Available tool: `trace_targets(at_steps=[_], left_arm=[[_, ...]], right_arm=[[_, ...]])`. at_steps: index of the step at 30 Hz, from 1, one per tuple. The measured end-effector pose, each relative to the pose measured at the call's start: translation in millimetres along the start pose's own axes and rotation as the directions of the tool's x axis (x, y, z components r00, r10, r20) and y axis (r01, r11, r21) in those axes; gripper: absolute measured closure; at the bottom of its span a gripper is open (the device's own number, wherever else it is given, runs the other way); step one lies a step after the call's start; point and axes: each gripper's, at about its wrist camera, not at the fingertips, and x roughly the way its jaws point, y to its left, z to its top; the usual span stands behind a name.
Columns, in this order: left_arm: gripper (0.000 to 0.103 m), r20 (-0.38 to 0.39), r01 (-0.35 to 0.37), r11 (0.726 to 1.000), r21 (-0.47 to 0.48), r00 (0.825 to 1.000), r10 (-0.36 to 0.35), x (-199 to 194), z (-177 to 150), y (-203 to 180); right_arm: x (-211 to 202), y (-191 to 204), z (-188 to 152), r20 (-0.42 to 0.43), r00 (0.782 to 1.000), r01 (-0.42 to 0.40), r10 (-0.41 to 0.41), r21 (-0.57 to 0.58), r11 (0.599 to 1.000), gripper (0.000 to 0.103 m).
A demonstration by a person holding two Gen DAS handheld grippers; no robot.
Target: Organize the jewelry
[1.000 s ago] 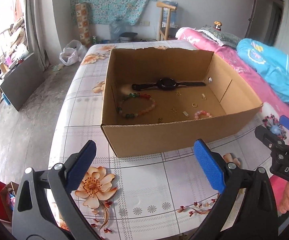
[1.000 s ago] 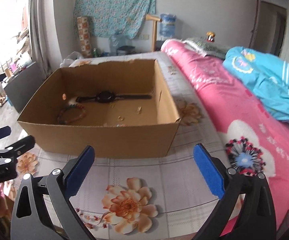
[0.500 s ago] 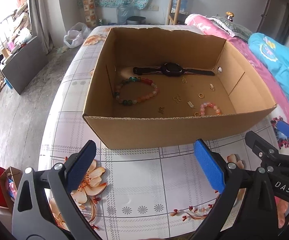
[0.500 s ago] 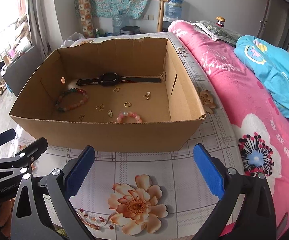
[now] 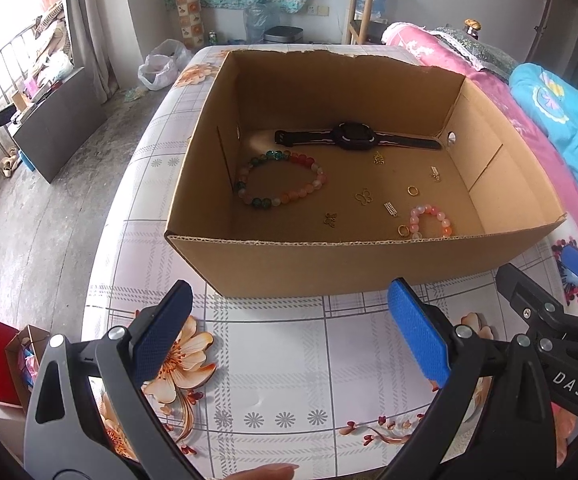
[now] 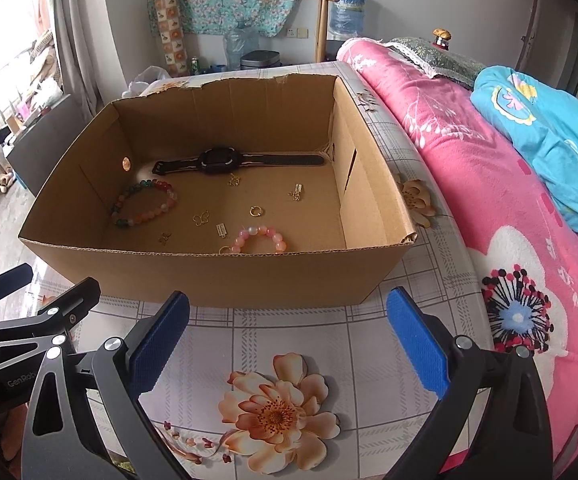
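An open cardboard box (image 5: 329, 268) (image 6: 209, 280) stands on the floral tablecloth. Inside lie a black watch (image 5: 353, 138) (image 6: 225, 162), a multicoloured bead bracelet (image 5: 277, 180) (image 6: 145, 204), a small pink bead bracelet (image 5: 431, 220) (image 6: 259, 238) and several small gold charms and rings (image 5: 412, 190) (image 6: 255, 211). My left gripper (image 5: 289, 336) is open and empty, in front of the box's near wall. My right gripper (image 6: 289, 336) is open and empty, also in front of the near wall; it shows at the right edge of the left wrist view (image 5: 545, 292).
A pink bedspread (image 6: 509, 208) with a blue quilt (image 6: 549, 128) lies right of the table. The table edge drops to the floor on the left (image 5: 101, 240). Red and brown paper bags (image 5: 5, 360) stand on the floor at lower left.
Both grippers have risen and tilted down toward the box, so the box's inside shows more fully. Both stayed open. Nothing in the box has moved.
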Motion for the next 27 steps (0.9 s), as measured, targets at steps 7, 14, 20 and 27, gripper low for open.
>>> trace_targets(at_steps=[7,14,20,27], left_arm=[[0.009,-0.002,-0.014,1.0,0.001,1.0,0.014,0.5,1.1,-1.2],[0.009,-0.013,-0.016,1.0,-0.002,1.0,0.016,3.0,1.4,-0.7],[0.009,-0.02,-0.012,1.0,-0.004,1.0,0.012,4.6,1.7,0.6],[0.009,-0.019,-0.008,1.0,-0.003,1.0,0.008,4.4,2.1,1.5]], right_arm=[[1.2,-0.4,1.0,-0.006,1.0,-0.009,0.009,0.007,1.0,0.007],[4.8,-1.7,1.3,-0.015,1.0,-0.012,0.012,0.008,1.0,0.007],[6.2,-0.8,0.9,-0.021,1.0,-0.012,0.012,0.012,1.0,0.007],[6.3,0.2,0.9,-0.023,1.0,-0.014,0.015,0.013,1.0,0.007]])
